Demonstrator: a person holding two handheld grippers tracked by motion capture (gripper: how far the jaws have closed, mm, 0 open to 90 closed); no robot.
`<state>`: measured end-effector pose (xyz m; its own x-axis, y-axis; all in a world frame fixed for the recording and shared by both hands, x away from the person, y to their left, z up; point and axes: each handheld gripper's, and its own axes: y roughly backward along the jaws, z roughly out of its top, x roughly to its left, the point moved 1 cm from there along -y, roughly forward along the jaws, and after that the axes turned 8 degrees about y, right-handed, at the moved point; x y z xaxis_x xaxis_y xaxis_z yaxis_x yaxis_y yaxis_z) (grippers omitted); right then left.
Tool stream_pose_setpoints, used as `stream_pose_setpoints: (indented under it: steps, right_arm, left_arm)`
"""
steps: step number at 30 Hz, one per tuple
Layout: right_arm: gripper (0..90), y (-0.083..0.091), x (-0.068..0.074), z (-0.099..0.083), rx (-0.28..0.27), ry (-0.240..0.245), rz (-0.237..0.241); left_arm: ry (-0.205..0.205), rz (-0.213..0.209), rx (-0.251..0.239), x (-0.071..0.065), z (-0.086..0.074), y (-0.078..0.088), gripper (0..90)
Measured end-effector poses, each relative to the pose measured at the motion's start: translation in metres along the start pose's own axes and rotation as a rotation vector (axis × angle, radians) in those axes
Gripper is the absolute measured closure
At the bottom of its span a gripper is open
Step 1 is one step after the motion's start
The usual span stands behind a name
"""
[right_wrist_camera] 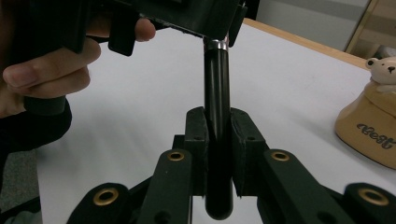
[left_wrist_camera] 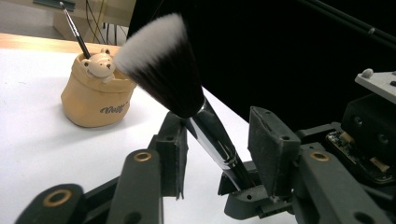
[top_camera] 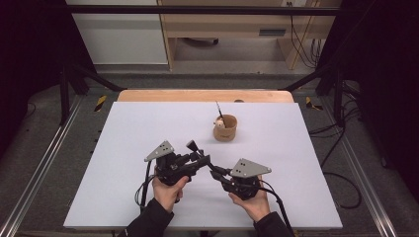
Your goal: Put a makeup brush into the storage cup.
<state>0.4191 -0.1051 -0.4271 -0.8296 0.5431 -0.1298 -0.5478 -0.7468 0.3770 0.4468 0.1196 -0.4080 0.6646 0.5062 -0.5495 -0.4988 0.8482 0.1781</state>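
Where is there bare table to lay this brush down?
The white table top is bare left of the holder and along its right edge. It is crowded near the front middle, where the left gripper and right gripper meet around the brush.

My left gripper (top_camera: 193, 154) and right gripper (top_camera: 217, 174) are black, each topped by a grey three-cornered plate, with brass-ringed pivots, trailing black cables, and dark sleeves.

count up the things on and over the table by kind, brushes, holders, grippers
brushes: 2, the big makeup brush and the thin brush in the holder
holders: 1, the tan bear pot
grippers: 2, left gripper and right gripper
total: 5
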Motion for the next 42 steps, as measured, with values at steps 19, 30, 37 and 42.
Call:
stream_pose_setpoints:
  steps: [19, 30, 37, 42]
  right_arm:
    - [79.3, -0.002, 0.002, 0.0, -0.01, 0.005, 0.017]
    - [79.2, -0.003, 0.003, -0.001, -0.002, 0.013, 0.022]
    - [78.4, -0.004, 0.004, 0.0, 0.0, 0.006, 0.029]
    - [52.4, -0.005, 0.004, 0.002, 0.002, -0.01, -0.008]
  left_arm:
    - [0.022, -0.037, -0.024, -0.001, -0.001, 0.004, 71.7]
    - [0.005, -0.055, -0.026, -0.008, -0.002, 0.004, 75.6]
    - [-0.028, -0.054, -0.024, -0.013, -0.002, 0.005, 76.7]
    - [-0.078, -0.006, -0.014, -0.016, -0.002, 0.005, 76.9]
